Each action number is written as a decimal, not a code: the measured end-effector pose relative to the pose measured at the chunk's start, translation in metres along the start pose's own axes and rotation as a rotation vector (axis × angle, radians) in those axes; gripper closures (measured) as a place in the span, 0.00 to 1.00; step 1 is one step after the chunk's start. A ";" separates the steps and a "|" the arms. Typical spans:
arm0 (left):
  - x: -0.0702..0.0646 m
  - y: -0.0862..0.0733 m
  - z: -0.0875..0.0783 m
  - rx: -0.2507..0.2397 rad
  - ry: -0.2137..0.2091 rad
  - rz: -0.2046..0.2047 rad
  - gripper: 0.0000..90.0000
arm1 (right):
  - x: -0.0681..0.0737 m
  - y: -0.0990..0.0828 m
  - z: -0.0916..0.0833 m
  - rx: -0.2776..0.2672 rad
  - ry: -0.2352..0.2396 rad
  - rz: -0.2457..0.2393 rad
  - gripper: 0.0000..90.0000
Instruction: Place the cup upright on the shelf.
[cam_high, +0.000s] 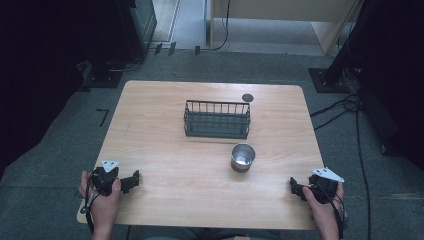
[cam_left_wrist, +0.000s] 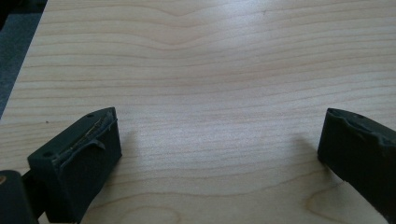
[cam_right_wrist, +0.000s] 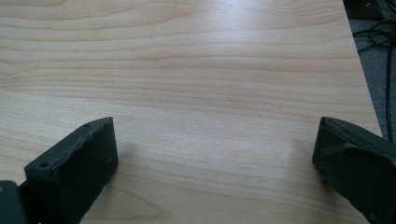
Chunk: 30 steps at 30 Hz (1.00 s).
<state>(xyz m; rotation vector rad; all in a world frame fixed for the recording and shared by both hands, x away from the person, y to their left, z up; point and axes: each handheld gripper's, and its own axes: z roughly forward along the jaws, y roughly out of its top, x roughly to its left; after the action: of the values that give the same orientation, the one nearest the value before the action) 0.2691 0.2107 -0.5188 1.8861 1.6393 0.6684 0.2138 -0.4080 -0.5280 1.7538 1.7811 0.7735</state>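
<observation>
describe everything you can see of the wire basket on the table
The wire basket is a dark, rectangular rack that looks like metal, with thin upright bars joined by a top rim and a fine mesh-like floor. It stands upright and looks empty, its long side facing the person, at the middle of the wooden table, slightly toward the far edge. Nothing touches it: the shiny metal cup stands apart in front of its right end, and a small dark disc lies just behind its right corner.

a light wooden table (cam_high: 165, 150) stands on grey carpet. a dark wire basket (cam_high: 217, 119) sits near its middle, a metal cup (cam_high: 243, 157) just in front, and a small dark disc (cam_high: 247, 97) behind the basket.
</observation>
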 end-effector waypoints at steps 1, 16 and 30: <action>0.000 0.000 0.000 0.000 0.000 0.000 0.00 | 0.000 0.000 0.000 0.000 0.000 0.000 0.00; 0.000 0.000 0.000 0.001 0.000 0.001 0.00 | 0.008 0.005 -0.007 -0.012 -0.001 0.010 0.06; 0.000 0.000 0.000 -0.001 -0.001 -0.001 0.00 | 0.048 0.030 -0.018 -0.065 0.098 -0.069 0.06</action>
<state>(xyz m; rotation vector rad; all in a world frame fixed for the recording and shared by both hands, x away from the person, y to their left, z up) 0.2692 0.2107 -0.5188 1.8842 1.6394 0.6671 0.2207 -0.3609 -0.4925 1.6295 1.8484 0.8915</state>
